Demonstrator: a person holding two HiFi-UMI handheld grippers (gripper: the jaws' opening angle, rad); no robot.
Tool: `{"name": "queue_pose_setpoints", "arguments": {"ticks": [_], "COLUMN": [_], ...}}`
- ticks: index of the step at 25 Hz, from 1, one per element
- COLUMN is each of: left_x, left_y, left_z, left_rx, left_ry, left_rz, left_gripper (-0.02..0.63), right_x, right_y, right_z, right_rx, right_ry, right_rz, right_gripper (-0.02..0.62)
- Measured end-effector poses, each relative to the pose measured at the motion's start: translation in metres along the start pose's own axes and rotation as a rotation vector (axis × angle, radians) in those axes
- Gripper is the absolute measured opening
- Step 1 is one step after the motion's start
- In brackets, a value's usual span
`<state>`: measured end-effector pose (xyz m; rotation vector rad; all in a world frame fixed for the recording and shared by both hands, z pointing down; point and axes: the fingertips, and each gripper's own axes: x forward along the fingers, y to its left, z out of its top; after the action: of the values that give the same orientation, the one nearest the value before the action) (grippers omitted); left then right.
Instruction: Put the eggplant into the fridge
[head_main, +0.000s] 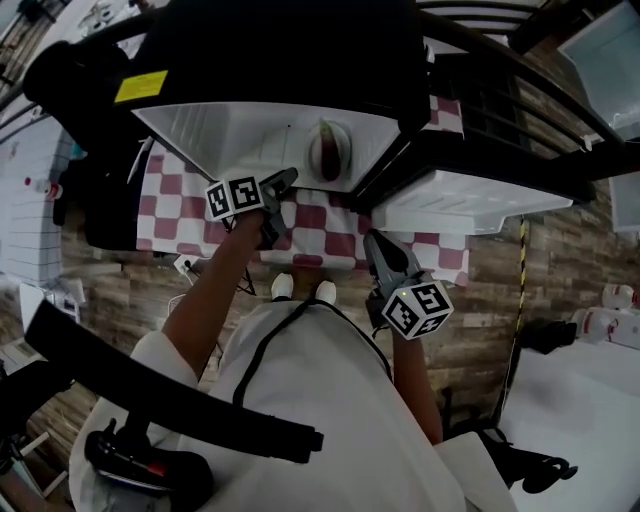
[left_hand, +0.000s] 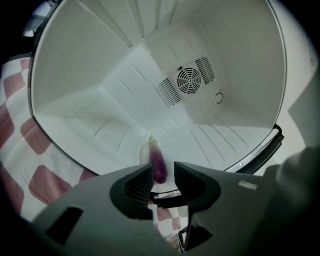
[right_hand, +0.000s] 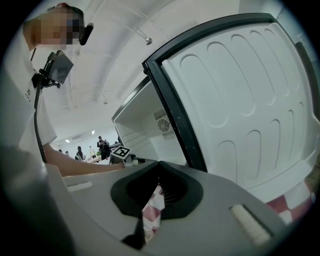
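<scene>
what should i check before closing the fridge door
1. eggplant inside fridge: ok, lies on its floor.
2. left gripper empty: ok, jaws apart, nothing between them.
3. left gripper clear of the door's swing: cannot tell, it sits at the opening.
4. right gripper free to push: ok, jaws together, empty.
5. door within reach: ok, stands open beside the right gripper.
</scene>
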<state>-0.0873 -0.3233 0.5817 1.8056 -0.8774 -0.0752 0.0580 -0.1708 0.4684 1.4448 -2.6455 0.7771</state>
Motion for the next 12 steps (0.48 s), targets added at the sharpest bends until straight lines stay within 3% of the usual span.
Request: {"name": "queue_pose_setpoints", "arguments": {"ticks": [12], "left_x": [-0.062], "left_y": [-0.039], "left_z": [-0.002], "left_rx": [0.079], "left_ry": [-0.091], "left_rz": [-0.013], "left_gripper": [0.084], "right_x": [0.008], "right_y": [0.012], "right_z": [0.011], "right_rx": [-0.044], "right_ry": [-0.005], "right_rz": [0.091], "right_gripper": [0.008]}}
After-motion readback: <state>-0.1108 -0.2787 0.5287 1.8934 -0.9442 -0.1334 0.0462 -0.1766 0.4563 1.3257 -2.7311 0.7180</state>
